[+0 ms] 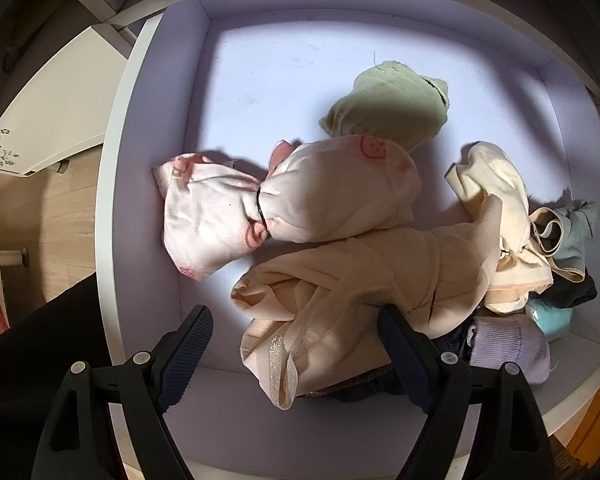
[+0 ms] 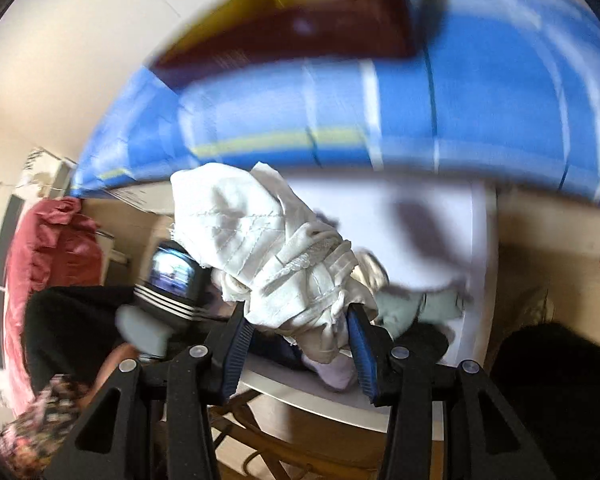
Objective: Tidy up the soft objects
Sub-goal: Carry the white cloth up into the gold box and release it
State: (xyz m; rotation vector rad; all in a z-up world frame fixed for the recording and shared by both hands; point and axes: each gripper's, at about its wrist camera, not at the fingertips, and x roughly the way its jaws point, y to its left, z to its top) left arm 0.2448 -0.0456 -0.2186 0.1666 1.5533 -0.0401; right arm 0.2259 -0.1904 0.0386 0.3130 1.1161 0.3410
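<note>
A white drawer point(image 1: 148, 200) holds loose clothes, seen from above in the left wrist view. A pink bundle point(image 1: 260, 204) tied with a black band lies in the middle, with a green cloth point(image 1: 384, 104) behind it and a cream cloth point(image 1: 488, 188) to the right. My left gripper point(image 1: 296, 344) hangs open over a beige garment point(image 1: 340, 280); its left finger is clear of the fabric. In the blurred right wrist view, my right gripper point(image 2: 298, 332) is shut on a crumpled white cloth point(image 2: 268, 248), held up above the drawer point(image 2: 420, 216).
Small items are piled at the drawer's right end: a purple sock point(image 1: 508, 348), a teal piece point(image 1: 552, 316) and dark fabric point(image 1: 572, 292). Blue checked bedding point(image 2: 420, 120) is behind the drawer. A red cushion point(image 2: 48, 248) and a person's dark sleeve point(image 2: 72, 320) are at the left.
</note>
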